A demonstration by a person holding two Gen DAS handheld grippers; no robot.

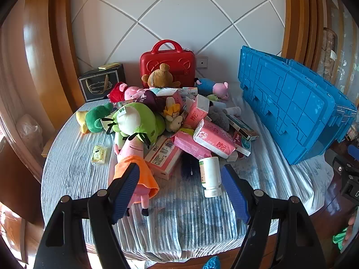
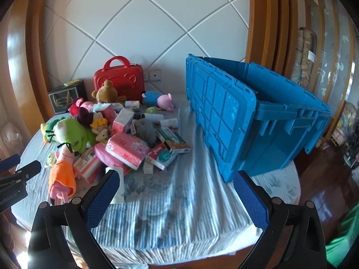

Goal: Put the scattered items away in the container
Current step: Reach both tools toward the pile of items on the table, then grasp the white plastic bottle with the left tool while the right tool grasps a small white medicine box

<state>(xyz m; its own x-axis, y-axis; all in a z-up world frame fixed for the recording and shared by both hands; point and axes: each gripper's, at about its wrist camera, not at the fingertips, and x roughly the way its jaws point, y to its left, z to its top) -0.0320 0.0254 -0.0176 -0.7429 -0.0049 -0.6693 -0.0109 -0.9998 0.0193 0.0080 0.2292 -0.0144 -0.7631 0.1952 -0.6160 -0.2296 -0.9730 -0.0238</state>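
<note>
The left gripper (image 1: pixel 180 190) hangs over the near edge of the striped cloth (image 1: pixel 71 170) with its jaws spread wide and nothing between them. Its left blue pad (image 1: pixel 125 192) stands in front of the orange skirt of a pink pig doll (image 1: pixel 134 168); whether pad and skirt touch cannot be told. Its right pad (image 1: pixel 234 192) stands just right of a white bottle (image 1: pixel 209 176) that lies on its side with the cap toward the near edge, and contact there is likewise unclear.

The right gripper (image 2: pixel 175 198) is also fully open and holds nothing. Between its pads lies only bare cloth, and its right pad (image 2: pixel 251 201) stands near the closest corner of the blue crate (image 2: pixel 276 134).

The crate stands on the right side of the table, its hinged lid flap (image 2: pixel 215 103) hanging down the side that faces the pile. The scattered items form a heap left of the crate, at the middle of the cloth: pink tissue packs (image 1: pixel 213 139), a green plush (image 1: pixel 134 121), a brown teddy bear (image 1: pixel 160 77), small cartons (image 1: pixel 242 127) and a blue-and-pink plush (image 1: pixel 213 87) farther back. A small yellow packet (image 1: pixel 98 154) lies apart on the left. A red case (image 1: pixel 168 65) and a dark gift bag (image 1: pixel 101 83) stand against the far wall.
</note>
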